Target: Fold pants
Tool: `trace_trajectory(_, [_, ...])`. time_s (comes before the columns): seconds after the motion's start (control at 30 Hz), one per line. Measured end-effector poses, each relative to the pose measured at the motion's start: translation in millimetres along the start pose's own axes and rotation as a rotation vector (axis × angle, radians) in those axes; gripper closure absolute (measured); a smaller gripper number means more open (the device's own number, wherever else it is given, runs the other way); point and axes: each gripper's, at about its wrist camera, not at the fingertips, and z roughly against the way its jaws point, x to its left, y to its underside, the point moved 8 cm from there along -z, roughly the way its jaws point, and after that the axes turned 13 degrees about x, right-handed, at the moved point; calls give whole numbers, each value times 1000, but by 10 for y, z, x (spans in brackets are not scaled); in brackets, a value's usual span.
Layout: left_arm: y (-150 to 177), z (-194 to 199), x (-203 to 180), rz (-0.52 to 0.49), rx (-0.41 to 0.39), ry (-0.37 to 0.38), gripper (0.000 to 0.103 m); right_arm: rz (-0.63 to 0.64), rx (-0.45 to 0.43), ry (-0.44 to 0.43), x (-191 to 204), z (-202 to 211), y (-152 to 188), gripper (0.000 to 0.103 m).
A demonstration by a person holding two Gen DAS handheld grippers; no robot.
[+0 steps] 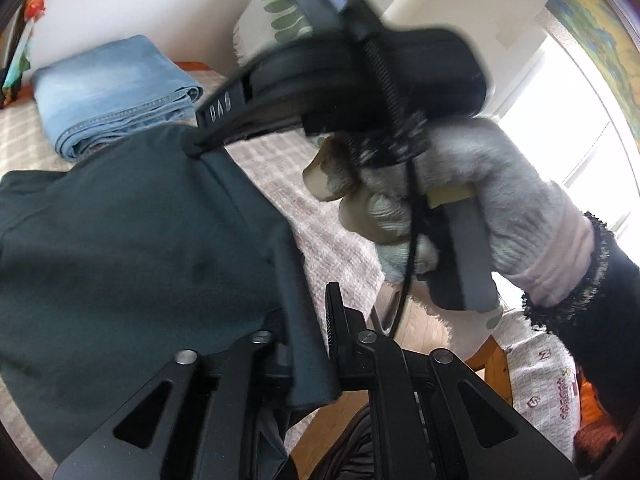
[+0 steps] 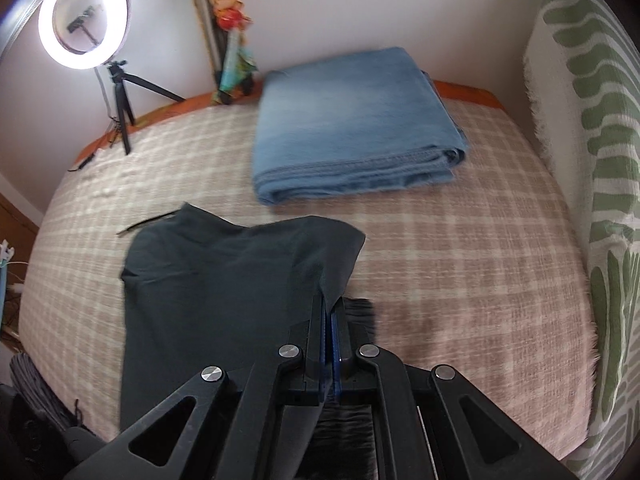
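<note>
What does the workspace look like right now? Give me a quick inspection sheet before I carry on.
Surface: checked bedspread, pink and white, mostly bare on the right.
Job's things: dark pants lying partly lifted, held at an edge by both tongs.
Clutter: folded jeans at the far side, apart from the dark pants.
Grippers: left tongs shut on the pants fabric; right tongs shut on the pants corner; gloved right hand on the right handle.
Cables: black cable hanging from the right tool.
Surroundings: ring light on a tripod, leaf-patterned cushion, white wall.
</note>
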Motion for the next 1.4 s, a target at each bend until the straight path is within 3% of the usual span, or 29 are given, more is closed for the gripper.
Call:
trace_trajectory(0.13, [311,233,-85,-30,28,-18,83,-1,26,-7,-90,-225,59,103])
trace_trajectory(0.27, [568,669,-74,-58,4,-46,74,16,38,-18,-91,-292,60,101])
trace_trajectory(0.37, [792,952,-9,-73,-26,-122,70,31,6,30,-107,-163,54,81])
trace_trajectory(0.5, [1066,1154,395,-25,-55,-251,70,46,-57,68,-86,98,49,79])
trace_trajectory(0.6, [1029,1038,649,34,-61,-308,70,99,-96,6,141,247,-6,75])
trace_trajectory(0.7, [1015,778,716,81,-45,-270,70,167,-104,-84,462,287,-117,74])
trace_trajectory(0.87, [1218,387,567,37,34,-259,71,320,-85,-213,1128,209,-367,66])
trace_trajectory(0.97, [1308,312,484,-6,18,-279,71,431,-56,-251,1576,61,-510,63])
trace_trajectory(1.17, [1280,337,475,24,3,-247,71,640,83,-214,2285,-387,-629,63])
trace_trajectory(1.4, [1307,313,491,14,-3,-245,71,754,236,-110,2475,-743,-608,62])
